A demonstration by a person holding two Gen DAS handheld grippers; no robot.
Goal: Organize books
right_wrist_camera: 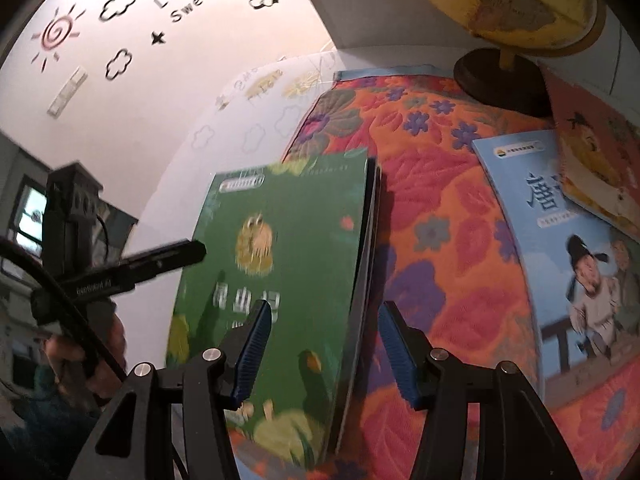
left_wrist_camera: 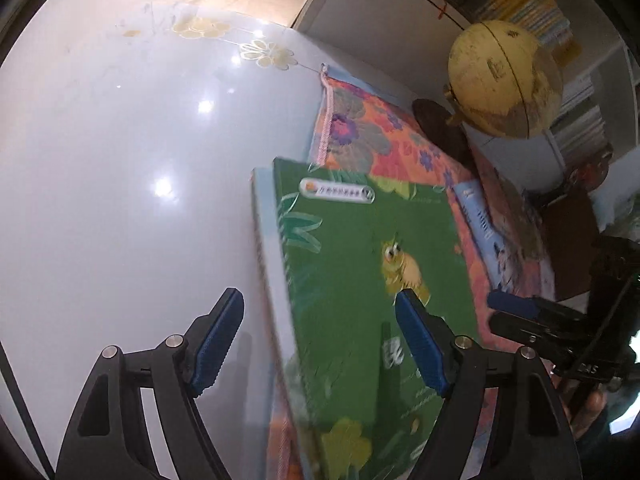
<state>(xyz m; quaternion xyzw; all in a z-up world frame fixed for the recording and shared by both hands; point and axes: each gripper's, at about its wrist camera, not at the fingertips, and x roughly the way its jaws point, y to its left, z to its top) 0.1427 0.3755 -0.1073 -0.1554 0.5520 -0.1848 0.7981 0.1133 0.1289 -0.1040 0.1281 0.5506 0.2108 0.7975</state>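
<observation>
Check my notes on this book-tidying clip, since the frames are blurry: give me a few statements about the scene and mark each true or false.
1. The green book lies on the floral mat. True.
2. The globe lies on its side. False: it stands upright on its base.
3. The orange book overlaps the blue book. True.
4. The right gripper clamps the green book. False: its fingers are apart, not pressing it.
</observation>
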